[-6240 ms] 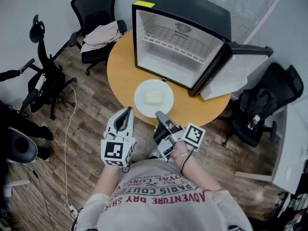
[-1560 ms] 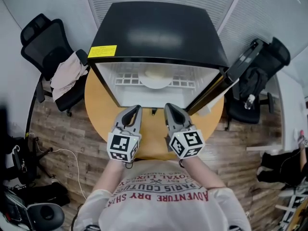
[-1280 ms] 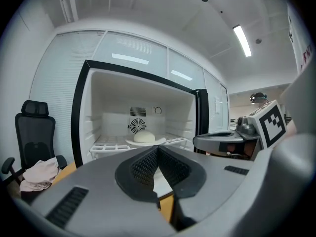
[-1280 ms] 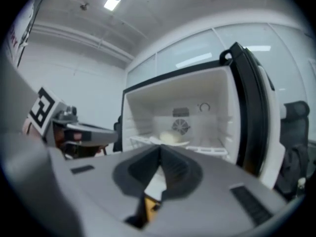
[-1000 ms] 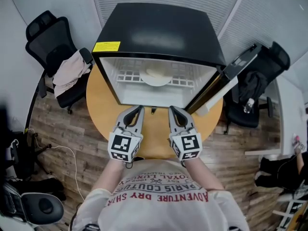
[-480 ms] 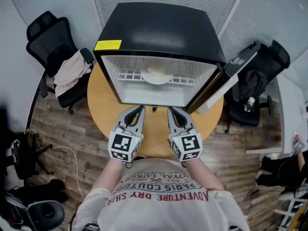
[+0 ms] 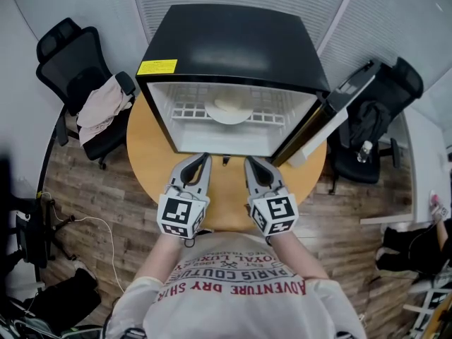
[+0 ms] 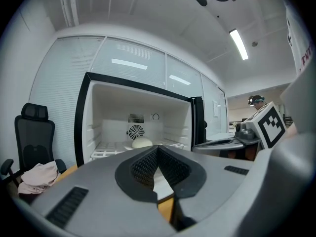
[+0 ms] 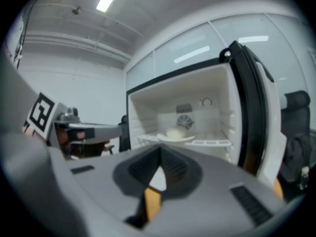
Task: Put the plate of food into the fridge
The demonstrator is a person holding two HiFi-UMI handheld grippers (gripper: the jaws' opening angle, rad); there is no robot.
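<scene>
Plate (image 7: pixel 230 119) with pale food (image 7: pixel 227 105) on the wire shelf (image 7: pixel 185 111) inside the fridge (image 7: pixel 233 41), toward the middle, well back from the front edge; door (image 7: pixel 330 113) swung wide at the right; left gripper (image 7: pixel 201 160) and right gripper (image 7: pixel 251 162) side by side above the table (image 7: pixel 150 167), just in front of the fridge opening, well apart from the plate, pointing roughly level at the cavity; jaws of both closed tip to tip, nothing between them in either gripper view; reads as placement done, hands clear of the cavity; remaining step, by judgement, shutting the door, though not named in the task; calls for the right gripper to reach out to the door's free edge and push it round toward the front of the fridge, closed jaws adequate as a pusher; worth checking that the plate rim stays clear of the door's inner face; no sign of plate overhang from the head view.
</scene>
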